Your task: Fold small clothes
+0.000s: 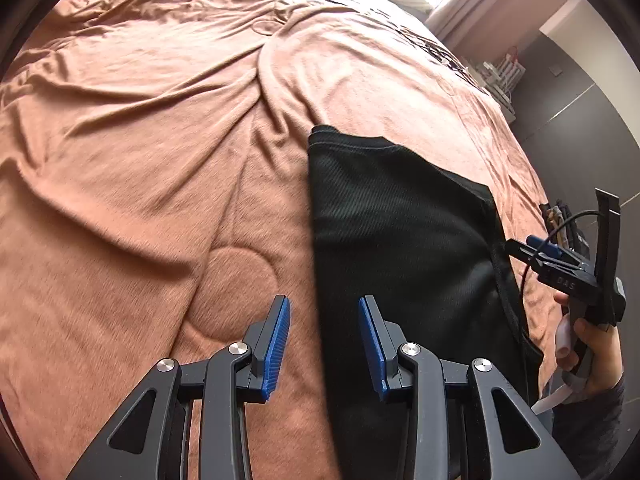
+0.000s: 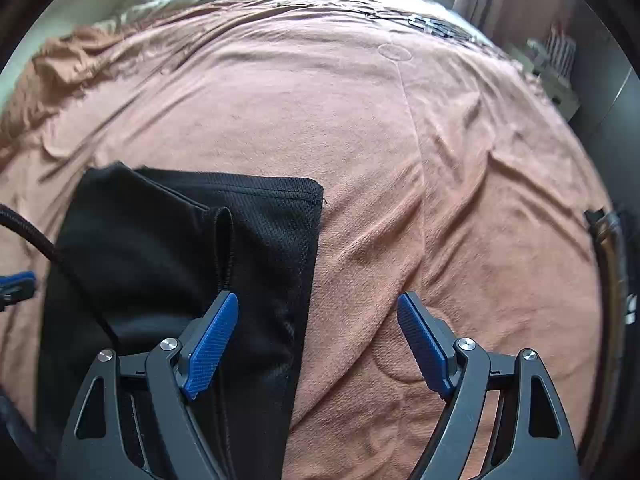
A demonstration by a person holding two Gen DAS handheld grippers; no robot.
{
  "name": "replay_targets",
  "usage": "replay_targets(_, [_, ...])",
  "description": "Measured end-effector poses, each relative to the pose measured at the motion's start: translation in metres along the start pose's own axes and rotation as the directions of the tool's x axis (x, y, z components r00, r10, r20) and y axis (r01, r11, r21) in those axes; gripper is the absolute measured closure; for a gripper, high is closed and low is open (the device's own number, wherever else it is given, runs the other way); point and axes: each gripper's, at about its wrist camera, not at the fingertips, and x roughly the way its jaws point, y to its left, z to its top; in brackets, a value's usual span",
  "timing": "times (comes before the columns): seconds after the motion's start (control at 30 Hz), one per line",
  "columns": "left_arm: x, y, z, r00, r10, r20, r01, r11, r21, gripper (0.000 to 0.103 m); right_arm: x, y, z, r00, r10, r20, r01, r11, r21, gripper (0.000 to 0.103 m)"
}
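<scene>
**Lining up the next fold**

The black garment (image 1: 404,240) lies partly folded on the rumpled orange blanket (image 1: 140,160), near its front edge. Our left gripper (image 1: 324,344) and right gripper (image 2: 318,340) hover over its side edges, jaws spread and empty. We should pinch both layers at matching corners and keep the hems aligned.

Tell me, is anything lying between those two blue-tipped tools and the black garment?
Nothing visible. The black garment lies alone on the orange blanket; the left tool and right tool hover open at its edges, with only bare cloth beneath.
</scene>
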Motion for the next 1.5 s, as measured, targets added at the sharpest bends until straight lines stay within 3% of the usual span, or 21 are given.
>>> replay_targets(0.07, [0.003, -0.001, 0.004, 1.000, -0.009, -0.006, 0.009, 1.000, 0.003, 0.065, -0.004, -0.009, 0.000, 0.995, 0.097, 0.011, -0.097, 0.994, 0.042, 0.022])
replay_targets(0.2, [0.014, -0.002, 0.015, 1.000, -0.025, -0.016, 0.025, 1.000, -0.004, 0.065, 0.003, -0.027, -0.004, 0.952, 0.306, -0.006, -0.302, 0.945, 0.129, 0.022])
replay_targets(0.27, [0.018, -0.003, 0.018, 1.000, -0.025, -0.019, 0.025, 1.000, 0.000, 0.069, 0.012, -0.039, -0.004, 0.936, 0.350, -0.019, -0.342, 0.924, 0.169, 0.022])
replay_targets(0.37, [0.025, -0.001, 0.020, 0.999, -0.029, -0.030, 0.029, 1.000, -0.011, 0.071, 0.024, -0.051, -0.003, 0.908, 0.418, -0.032, -0.405, 0.894, 0.192, 0.033])
replay_targets(0.47, [0.030, 0.005, 0.024, 0.999, -0.038, -0.032, 0.037, 0.999, -0.034, 0.075, 0.038, -0.058, 0.001, 0.904, 0.425, -0.043, -0.409, 0.890, 0.202, 0.037])
replay_targets(0.6, [0.033, 0.009, 0.031, 0.998, -0.060, -0.028, 0.058, 0.997, -0.054, 0.077, 0.052, -0.062, 0.006, 0.862, 0.506, -0.028, -0.488, 0.845, 0.220, 0.046])
replay_targets(0.7, [0.038, 0.014, 0.037, 0.997, -0.075, -0.023, 0.072, 0.994, -0.084, 0.079, 0.067, -0.073, 0.011, 0.796, 0.605, -0.003, -0.584, 0.769, 0.262, 0.057])
replay_targets(0.87, [0.044, 0.018, 0.045, 0.996, -0.094, -0.006, 0.092, 0.989, -0.118, 0.082, 0.089, -0.080, 0.016, 0.732, 0.681, 0.014, -0.657, 0.701, 0.277, 0.057])
replay_targets(0.93, [0.048, 0.020, 0.050, 0.994, -0.106, 0.002, 0.105, 0.985, -0.133, 0.083, 0.098, -0.079, 0.020, 0.721, 0.693, 0.012, -0.670, 0.692, 0.267, 0.057])
replay_targets(1.0, [0.052, 0.021, 0.055, 0.993, -0.117, 0.009, 0.117, 0.983, -0.144, 0.085, 0.102, -0.080, 0.022, 0.720, 0.694, 0.008, -0.673, 0.695, 0.253, 0.057])
replay_targets(1.07, [0.056, 0.020, 0.060, 0.992, -0.121, 0.015, 0.122, 0.980, -0.155, 0.086, 0.107, -0.078, 0.027, 0.732, 0.681, 0.004, -0.662, 0.709, 0.244, 0.062])
replay_targets(1.13, [0.059, 0.018, 0.064, 0.993, -0.117, 0.021, 0.119, 0.980, -0.159, 0.089, 0.109, -0.073, 0.030, 0.761, 0.649, -0.013, -0.626, 0.740, 0.245, 0.083])
replay_targets(1.2, [0.058, 0.018, 0.064, 0.994, -0.103, 0.040, 0.108, 0.981, -0.163, 0.094, 0.107, -0.068, 0.031, 0.780, 0.625, -0.026, -0.603, 0.762, 0.235, 0.090])
replay_targets(1.37, [0.050, 0.003, 0.058, 0.997, -0.039, 0.069, 0.046, 0.993, -0.105, 0.097, 0.091, -0.056, 0.031, 0.831, 0.555, -0.021, -0.544, 0.820, 0.177, 0.093])
replay_targets(1.5, [0.031, 0.000, 0.060, 0.994, -0.063, 0.094, 0.073, 0.992, -0.102, 0.097, 0.072, -0.043, 0.032, 0.857, 0.516, 0.008, -0.512, 0.847, 0.147, 0.094])
